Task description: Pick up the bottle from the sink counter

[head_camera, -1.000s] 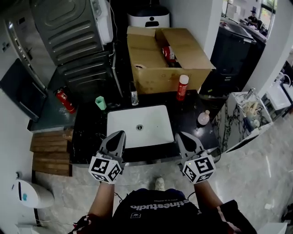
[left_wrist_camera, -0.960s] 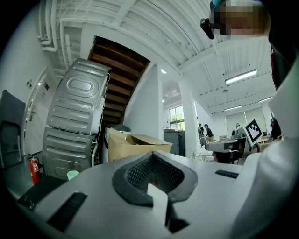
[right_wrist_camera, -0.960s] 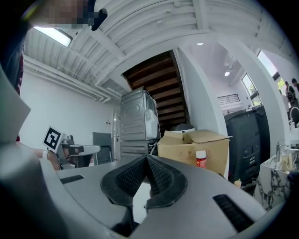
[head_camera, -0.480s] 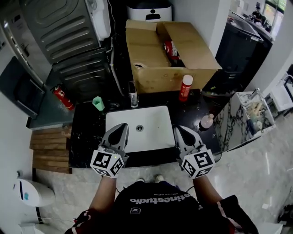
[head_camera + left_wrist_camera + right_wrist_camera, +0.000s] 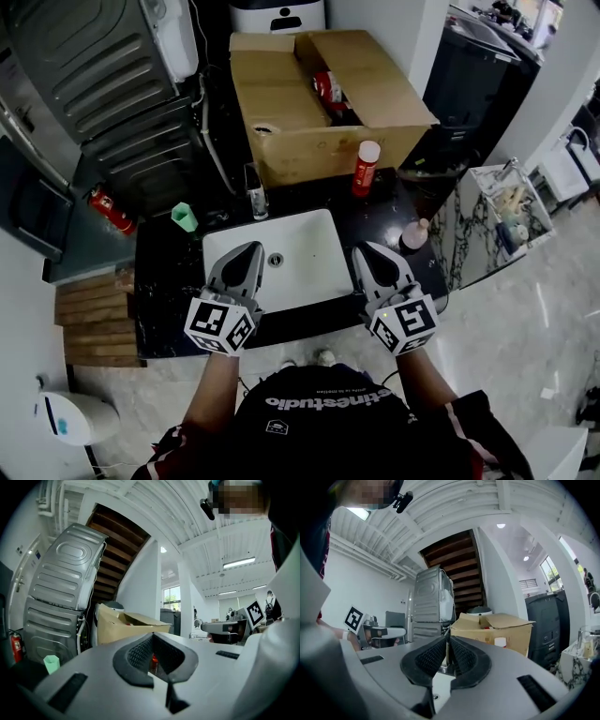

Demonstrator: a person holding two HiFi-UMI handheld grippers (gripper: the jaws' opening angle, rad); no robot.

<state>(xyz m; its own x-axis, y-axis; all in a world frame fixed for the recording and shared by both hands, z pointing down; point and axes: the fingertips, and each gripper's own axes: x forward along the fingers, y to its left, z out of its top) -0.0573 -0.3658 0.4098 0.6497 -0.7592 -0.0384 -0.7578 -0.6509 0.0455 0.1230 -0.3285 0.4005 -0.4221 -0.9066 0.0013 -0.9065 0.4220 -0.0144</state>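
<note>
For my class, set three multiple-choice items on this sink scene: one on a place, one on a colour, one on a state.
1. The red bottle stands: A in the basin; B on the counter before the cardboard box; C on the floor.
2. The cup left of the tap is: A green; B yellow; C blue.
3. The cardboard box is: A taped shut; B flattened; C open on top.
B, it stands on dark stone at the box's front; A, plainly green; C, its flaps are spread.
</note>
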